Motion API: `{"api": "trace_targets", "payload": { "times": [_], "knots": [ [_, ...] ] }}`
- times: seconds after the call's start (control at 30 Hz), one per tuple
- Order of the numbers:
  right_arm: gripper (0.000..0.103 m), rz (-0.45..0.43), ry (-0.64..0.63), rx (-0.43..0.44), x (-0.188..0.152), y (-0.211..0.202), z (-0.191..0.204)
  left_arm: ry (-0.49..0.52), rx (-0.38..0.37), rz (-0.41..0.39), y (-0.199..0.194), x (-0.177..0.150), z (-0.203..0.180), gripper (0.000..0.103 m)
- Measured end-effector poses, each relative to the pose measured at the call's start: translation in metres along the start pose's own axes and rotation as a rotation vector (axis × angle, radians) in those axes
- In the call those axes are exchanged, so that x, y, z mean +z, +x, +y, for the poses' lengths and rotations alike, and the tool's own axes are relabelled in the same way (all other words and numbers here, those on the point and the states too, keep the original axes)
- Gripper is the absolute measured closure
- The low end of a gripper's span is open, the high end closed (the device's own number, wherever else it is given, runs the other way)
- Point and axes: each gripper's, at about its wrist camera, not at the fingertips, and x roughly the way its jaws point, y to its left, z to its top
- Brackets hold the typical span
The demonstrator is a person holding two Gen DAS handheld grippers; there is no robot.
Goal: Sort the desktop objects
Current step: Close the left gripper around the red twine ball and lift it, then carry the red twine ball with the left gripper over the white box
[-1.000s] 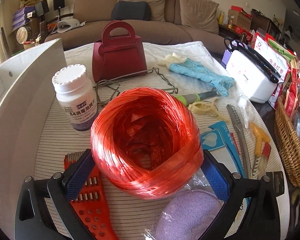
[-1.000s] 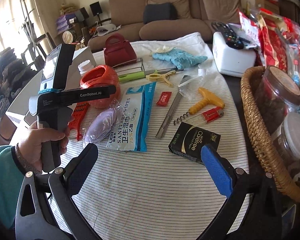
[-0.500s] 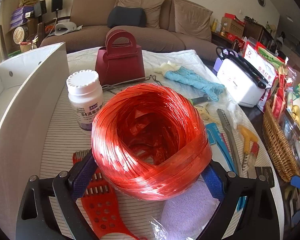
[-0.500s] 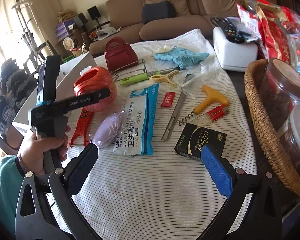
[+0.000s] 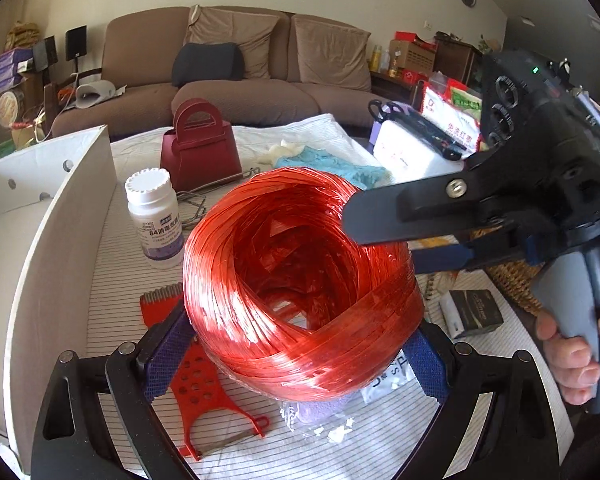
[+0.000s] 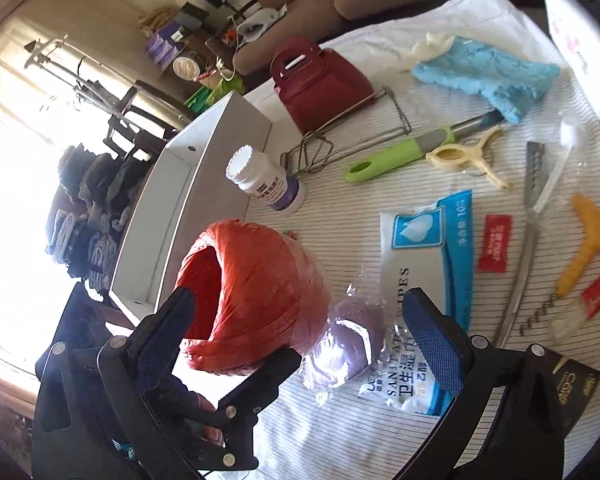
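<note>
Jaws of the left gripper (image 5: 296, 356) pinch the red twine ball (image 5: 300, 284); the right gripper's (image 6: 296, 336) stand spread.

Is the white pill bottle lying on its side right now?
No, the white pill bottle stands upright on the striped cloth, cap on top, beside the white box.
</note>
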Motion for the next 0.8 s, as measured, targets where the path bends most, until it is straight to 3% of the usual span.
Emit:
{"api": "trace_targets", "payload": {
  "times": [0.17, 0.23, 0.27, 0.8],
  "knots": [
    [0.004, 0.010, 0.085, 0.127, -0.011, 0.010, -0.006, 0.019, -0.050, -0.025, -0.022, 0.005, -0.009, 0.006],
    [0.016, 0.004, 0.104, 0.181, -0.014, 0.009, -0.003, 0.016, -0.059, -0.025, -0.029, 0.005, -0.012, 0.006],
    [0.031, -0.004, 0.117, 0.224, -0.015, 0.009, -0.002, 0.017, -0.057, -0.032, -0.033, 0.005, -0.012, 0.006],
    [0.032, -0.032, 0.085, 0.269, -0.030, -0.036, 0.071, 0.043, -0.010, -0.080, -0.126, 0.021, -0.016, 0.006]
  ]
}}
